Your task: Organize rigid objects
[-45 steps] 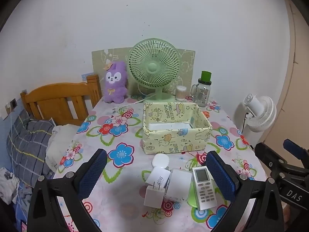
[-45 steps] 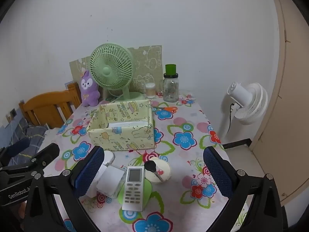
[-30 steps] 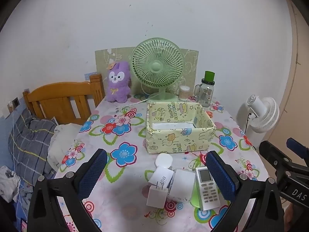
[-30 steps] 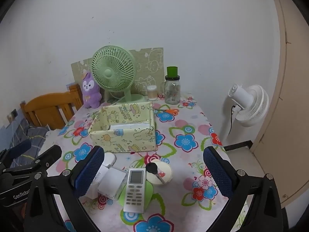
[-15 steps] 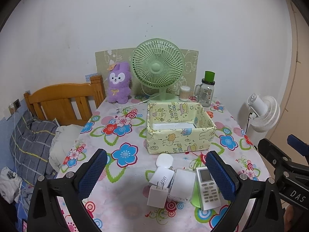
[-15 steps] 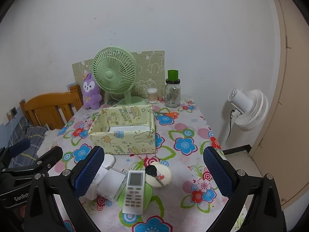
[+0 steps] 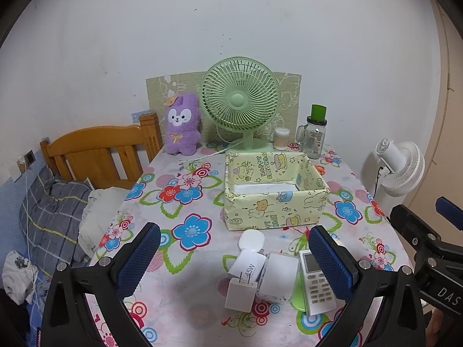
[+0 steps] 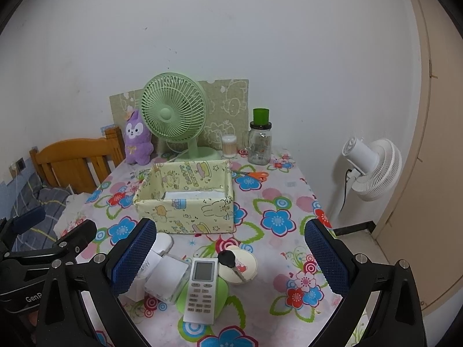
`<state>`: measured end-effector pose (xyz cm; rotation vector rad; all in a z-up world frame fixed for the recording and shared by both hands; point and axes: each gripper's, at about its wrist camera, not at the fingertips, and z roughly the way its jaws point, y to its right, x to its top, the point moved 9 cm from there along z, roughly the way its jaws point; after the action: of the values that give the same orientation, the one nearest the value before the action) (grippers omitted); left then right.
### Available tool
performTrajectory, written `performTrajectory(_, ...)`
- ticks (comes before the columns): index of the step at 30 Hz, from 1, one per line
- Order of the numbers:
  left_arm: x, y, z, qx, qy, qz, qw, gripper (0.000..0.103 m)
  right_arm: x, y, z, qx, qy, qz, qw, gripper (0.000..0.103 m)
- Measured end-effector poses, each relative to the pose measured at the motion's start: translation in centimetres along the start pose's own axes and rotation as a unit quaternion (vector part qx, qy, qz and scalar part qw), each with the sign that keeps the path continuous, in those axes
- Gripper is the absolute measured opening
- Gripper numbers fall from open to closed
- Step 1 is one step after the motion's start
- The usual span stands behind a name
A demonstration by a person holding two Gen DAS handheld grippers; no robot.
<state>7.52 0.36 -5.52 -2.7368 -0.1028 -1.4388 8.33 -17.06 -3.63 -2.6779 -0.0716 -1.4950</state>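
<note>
Both grippers hang above the near edge of a table (image 7: 202, 312) covered in a flowered cloth, and neither has anything between its fingers. The left gripper (image 7: 235, 263) has its blue-padded fingers spread wide, and the right gripper (image 8: 230, 257) is spread just as wide. Between and below them lies a small cluster of hard objects. A white remote control (image 8: 201, 287) lies flat with its long axis running from the near edge toward the back of the table, its screen at the far end and its buttons nearer the cameras; it rests on a green round mat (image 8: 220, 295). Just to its left are a white square charger (image 7: 279, 273), a white plug marked 45W (image 7: 247, 266) with its prongs pointing toward the near edge, a white cube adapter (image 7: 240, 296) touching them in front, and a round white case (image 7: 251, 240) behind. To the right of the remote sits a cream round lid (image 8: 240, 266) with a black-headed key (image 8: 228, 260) lying across it. Behind the cluster stands an open yellow box (image 7: 275, 214) printed with cartoons, its long side across the table. Further back are a green fan (image 7: 240, 98), a purple plush toy (image 7: 182, 124), a glass jar with a green cap (image 7: 314, 136) and orange scissors (image 8: 254, 175).
</note>
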Motion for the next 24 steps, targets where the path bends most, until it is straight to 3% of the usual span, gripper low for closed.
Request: performTrajectory(24, -0.49, 0.12, 0.34, -0.002, -0.003, 0.001, 1.0000, 0.103, 0.10, 0.00, 0.14, -0.001, -0.001, 0.001, 1.000, 0.103)
